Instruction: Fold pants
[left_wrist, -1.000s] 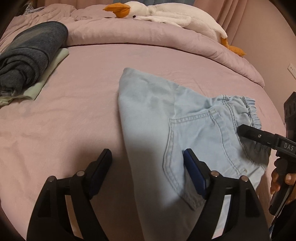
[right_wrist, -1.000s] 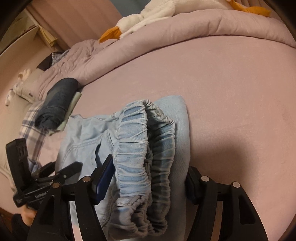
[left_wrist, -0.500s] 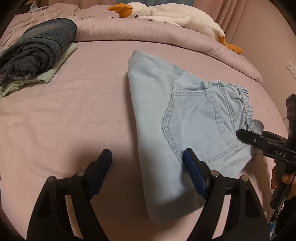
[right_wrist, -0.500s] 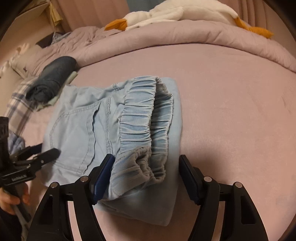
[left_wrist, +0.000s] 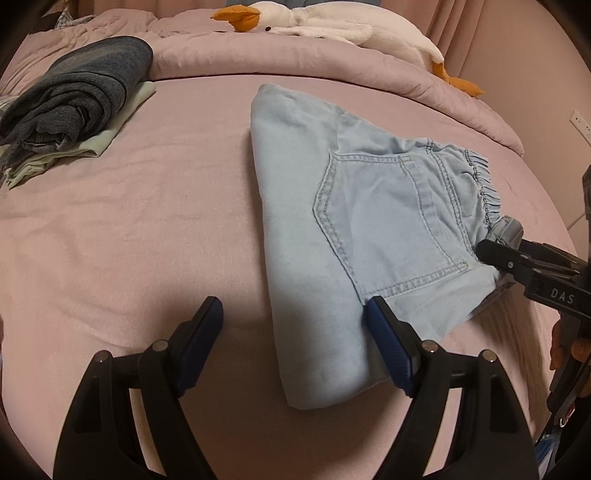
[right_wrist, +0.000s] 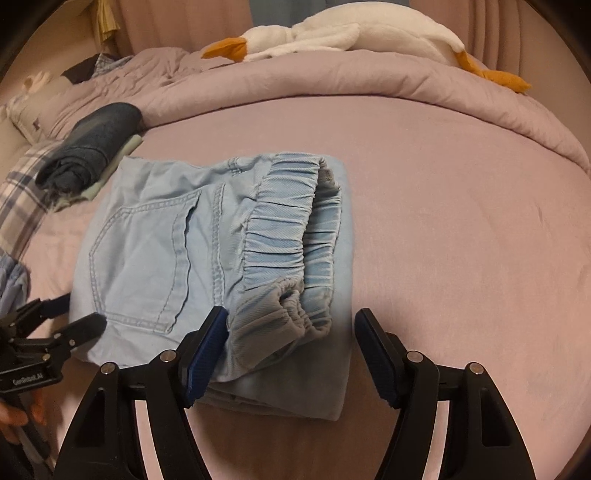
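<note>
Folded light-blue denim pants mid pink bedsheet; dark-grey folded clothes stack far left; white plush goose far, on rolled pink duvet.

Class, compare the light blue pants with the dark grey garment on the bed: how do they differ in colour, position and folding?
Colour: the pants are pale blue denim; the grey garment is dark charcoal.
Position: the pants lie mid-bed directly on the sheet; the grey garment sits further back, atop a pale green piece.
Folding: the pants lie fairly flat, pocket showing; the grey garment is a thicker, bunched bundle.
Both are folded.
</note>
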